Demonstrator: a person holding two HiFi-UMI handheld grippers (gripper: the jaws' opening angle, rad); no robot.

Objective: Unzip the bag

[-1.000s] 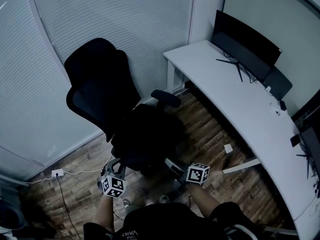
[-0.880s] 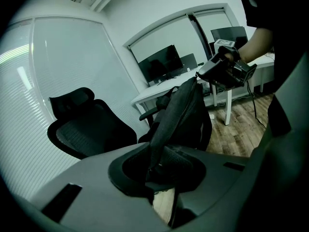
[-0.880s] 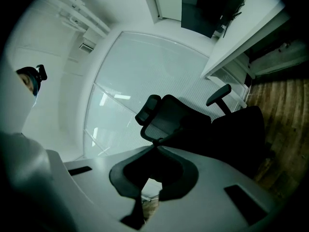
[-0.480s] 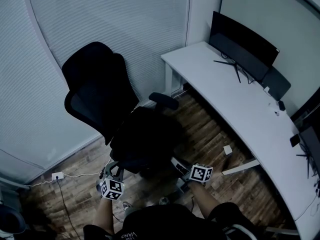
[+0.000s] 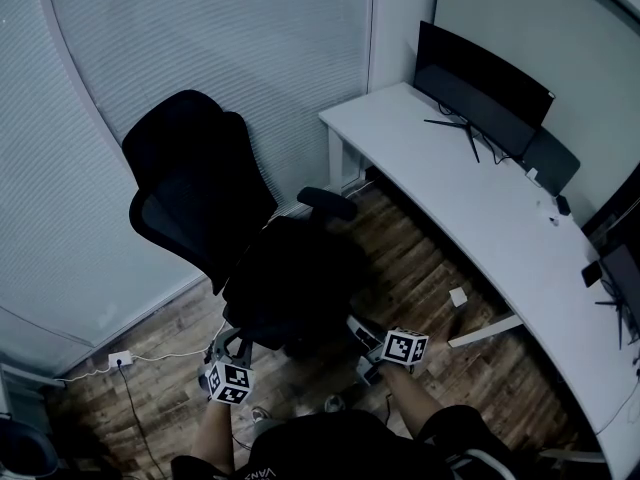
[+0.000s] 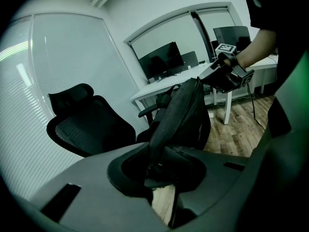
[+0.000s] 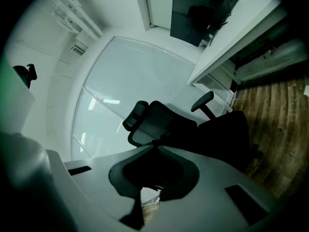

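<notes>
A black bag (image 5: 296, 286) stands on the seat of a black office chair (image 5: 190, 193). In the left gripper view the bag (image 6: 188, 111) is dark grey and upright. One of its straps (image 6: 157, 139) runs down into my left gripper (image 6: 161, 167), which is shut on it. In the head view my left gripper (image 5: 228, 352) sits at the bag's near left. My right gripper (image 5: 362, 334) is shut at the bag's near right. It also shows in the left gripper view, my right gripper (image 6: 206, 77) pinching the bag's top edge. What its tips hold is too dark to make out.
A long white desk (image 5: 470, 218) runs along the right with a dark monitor (image 5: 480, 93) on it. White blinds (image 5: 200, 48) cover the wall behind the chair. A power strip and cable (image 5: 120, 360) lie on the wooden floor at the left.
Both grippers have drifted slightly lower and nearer to me in the head view. Their holds on the bag look the same.
</notes>
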